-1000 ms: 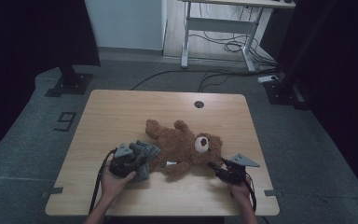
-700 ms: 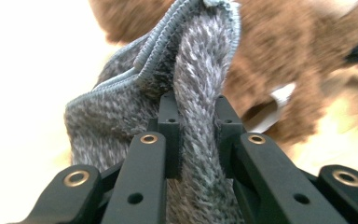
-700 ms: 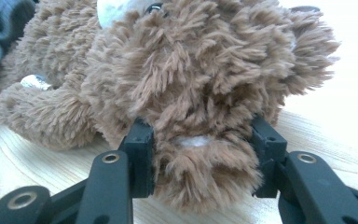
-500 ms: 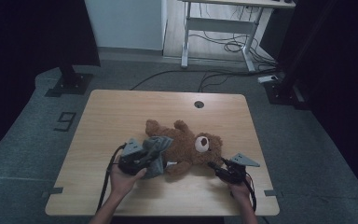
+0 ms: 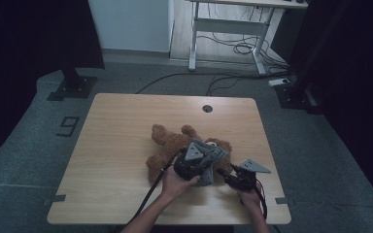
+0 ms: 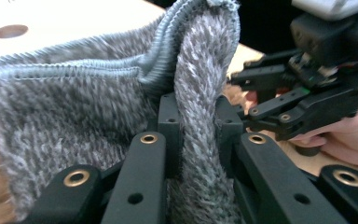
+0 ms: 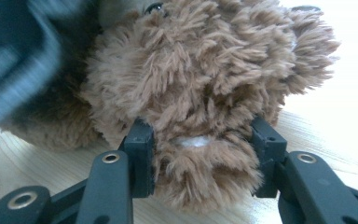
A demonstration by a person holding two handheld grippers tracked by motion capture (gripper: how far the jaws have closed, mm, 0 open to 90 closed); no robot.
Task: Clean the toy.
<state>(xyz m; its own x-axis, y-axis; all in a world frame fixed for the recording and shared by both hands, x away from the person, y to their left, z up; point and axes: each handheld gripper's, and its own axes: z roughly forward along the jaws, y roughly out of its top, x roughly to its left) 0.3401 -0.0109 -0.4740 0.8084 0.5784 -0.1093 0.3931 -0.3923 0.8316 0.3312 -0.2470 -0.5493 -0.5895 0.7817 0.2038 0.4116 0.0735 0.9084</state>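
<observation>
Your left gripper point(image 5: 209, 162) has travelled from the left side of the teddy bear point(image 5: 167, 148) across to its head, carrying the grey knitted garment point(image 6: 121, 98) with it; your right gripper point(image 5: 227, 175) has stayed where it was. In the left gripper view the jaws are pinched tight on a thick fold of that grey knit, which rises between them and drapes away to the left over the brown fur. In the high view the garment now lies over the bear's head, near the front edge of the wooden table point(image 5: 126, 116), just right of centre. The bear lies on the tabletop, its legs pointing toward the far left. Your right gripper is clamped on a tuft of the bear's brown plush at the head end: in the right gripper view the fur bulges between the two jaws and one ear point(image 7: 314, 37) sticks out at the upper right. The two grippers sit close together, the left one just beside the right.
</observation>
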